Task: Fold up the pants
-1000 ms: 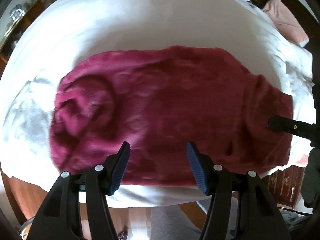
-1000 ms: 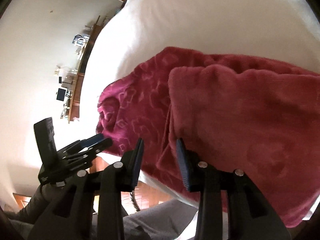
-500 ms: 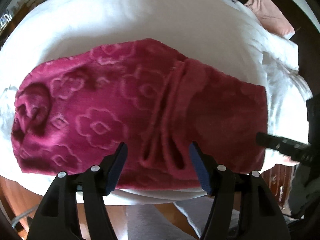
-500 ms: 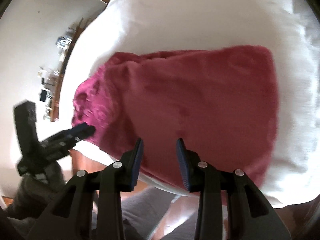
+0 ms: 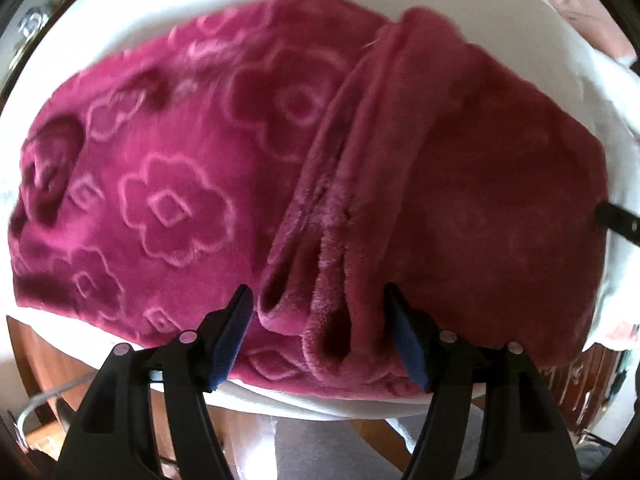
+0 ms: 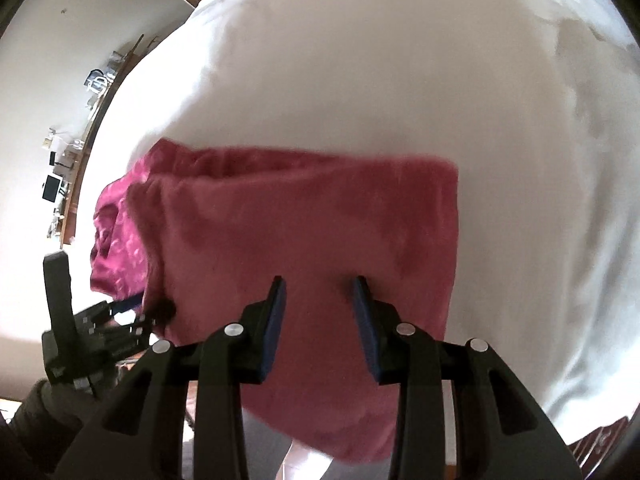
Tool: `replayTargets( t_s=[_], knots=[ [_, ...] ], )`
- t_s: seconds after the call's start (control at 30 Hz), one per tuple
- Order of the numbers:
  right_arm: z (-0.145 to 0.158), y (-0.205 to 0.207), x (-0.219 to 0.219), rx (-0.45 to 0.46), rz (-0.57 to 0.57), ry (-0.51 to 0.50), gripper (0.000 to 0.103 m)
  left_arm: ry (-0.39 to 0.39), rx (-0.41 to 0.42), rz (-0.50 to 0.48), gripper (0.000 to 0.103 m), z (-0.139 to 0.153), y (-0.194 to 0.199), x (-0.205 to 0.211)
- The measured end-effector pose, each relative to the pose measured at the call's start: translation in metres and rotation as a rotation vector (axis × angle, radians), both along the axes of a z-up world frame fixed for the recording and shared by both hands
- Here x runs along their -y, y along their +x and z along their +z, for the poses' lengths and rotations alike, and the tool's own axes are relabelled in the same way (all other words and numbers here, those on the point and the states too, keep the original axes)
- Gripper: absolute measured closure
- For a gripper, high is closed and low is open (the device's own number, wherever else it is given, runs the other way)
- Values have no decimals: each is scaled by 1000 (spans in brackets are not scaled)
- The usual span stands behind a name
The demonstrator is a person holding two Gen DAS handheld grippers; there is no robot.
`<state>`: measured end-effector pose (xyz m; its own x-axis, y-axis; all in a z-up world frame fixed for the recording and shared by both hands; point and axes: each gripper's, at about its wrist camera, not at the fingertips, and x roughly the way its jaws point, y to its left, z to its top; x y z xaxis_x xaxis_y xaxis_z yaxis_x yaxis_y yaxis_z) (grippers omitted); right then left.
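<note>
both of my tongs moved in closer to the pants (image 5: 208,168) than they were 1 second back, so the red cloth looks much bigger in my left view now. back then the pants lay flatter on the white bed (image 6: 360,80); now 1 end is folded over on top, and its plain soft side faces up next to the flower side.

my left tongs (image 5: 316,324) are spread apart and hold nothing. the thick rolled edge of the fold sits right between the 2 blue pads (image 5: 234,334), at the near side of the pants. i cannot tell if the pads touch it.

my right tongs (image 6: 318,320) are let go too, hanging over the plain folded part, near its front edge. the pants lie on the bed, close to its near edge.

i think 1 fold is done. the bumpy edge looks like it needs a pinch next, to fold again or tidy up.
</note>
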<state>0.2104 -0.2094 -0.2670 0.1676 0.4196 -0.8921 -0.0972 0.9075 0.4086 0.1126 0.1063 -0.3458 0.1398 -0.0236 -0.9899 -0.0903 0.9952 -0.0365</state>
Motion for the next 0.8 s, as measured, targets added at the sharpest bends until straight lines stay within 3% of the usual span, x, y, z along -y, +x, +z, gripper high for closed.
replayTargets(
  t_s=[0.27,0.43,0.67,0.8],
  knots=[
    [-34,37,-14,-38,-1,-62,68,38,1,-13,32,-12,10,12],
    [-36,37,-18,-36,-12,-89,68,-10,5,-12,31,-11,12,4],
    [-15,20,-25,-8,-58,-134,67,-98,63,45,31,14,8,-40],
    [-8,9,-29,-24,-126,-142,67,-111,118,108,32,34,11,-86]
  ],
)
